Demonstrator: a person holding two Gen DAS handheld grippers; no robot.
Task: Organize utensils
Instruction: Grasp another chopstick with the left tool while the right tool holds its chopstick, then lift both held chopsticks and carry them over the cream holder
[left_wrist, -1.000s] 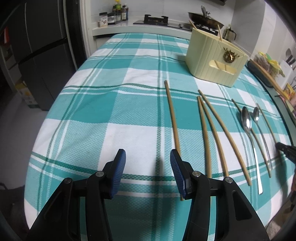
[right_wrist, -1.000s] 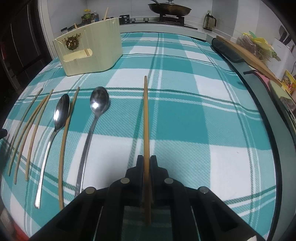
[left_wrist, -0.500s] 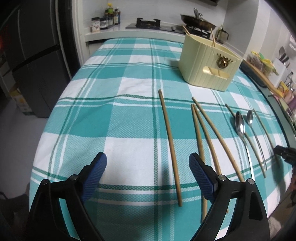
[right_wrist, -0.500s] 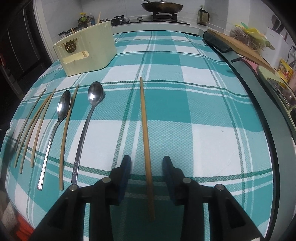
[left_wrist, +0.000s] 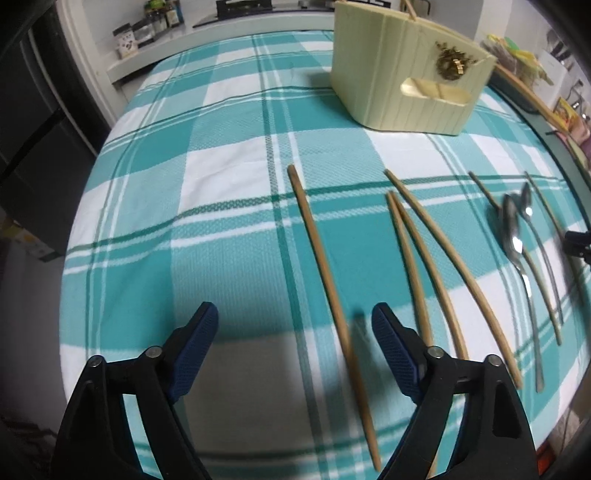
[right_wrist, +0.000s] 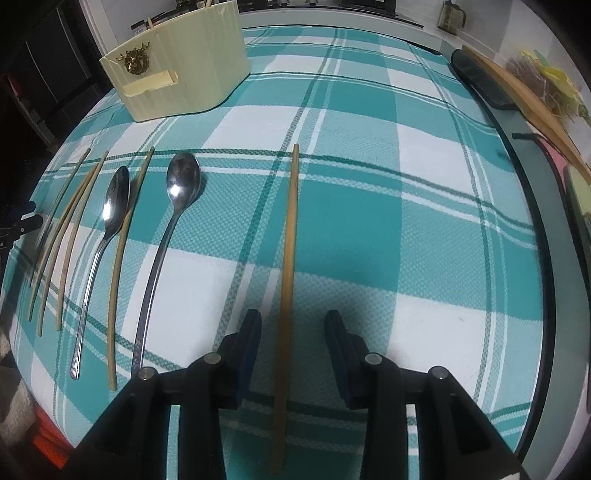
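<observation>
A cream utensil holder (left_wrist: 402, 85) stands at the back of the checked tablecloth. My left gripper (left_wrist: 294, 310) hovers low over the cloth, its jaws closing. One wooden chopstick (left_wrist: 321, 258) lies between them, close to the right finger (left_wrist: 395, 350), and neither pad touches it. Three more chopsticks (left_wrist: 436, 254) and two metal spoons (left_wrist: 513, 236) lie to its right. In the right wrist view my right gripper (right_wrist: 293, 315) stands open over another chopstick (right_wrist: 291, 221), which rests flat on the cloth between its jaws, untouched. Left of that lie a spoon (right_wrist: 183, 181), a chopstick (right_wrist: 123, 251) and a second spoon (right_wrist: 118, 195).
Behind the table runs a kitchen counter with spice jars (left_wrist: 147, 26) and a stove. A dark fridge (left_wrist: 33, 122) stands beyond the table's left edge. A long wooden board (right_wrist: 528, 99) and clutter line the right side. The holder (right_wrist: 192, 70) holds a few sticks.
The right gripper has opened and let go of its chopstick, which now lies on the cloth. The left gripper opened wide and shifted forward, so its chopstick sits near the right finger.
</observation>
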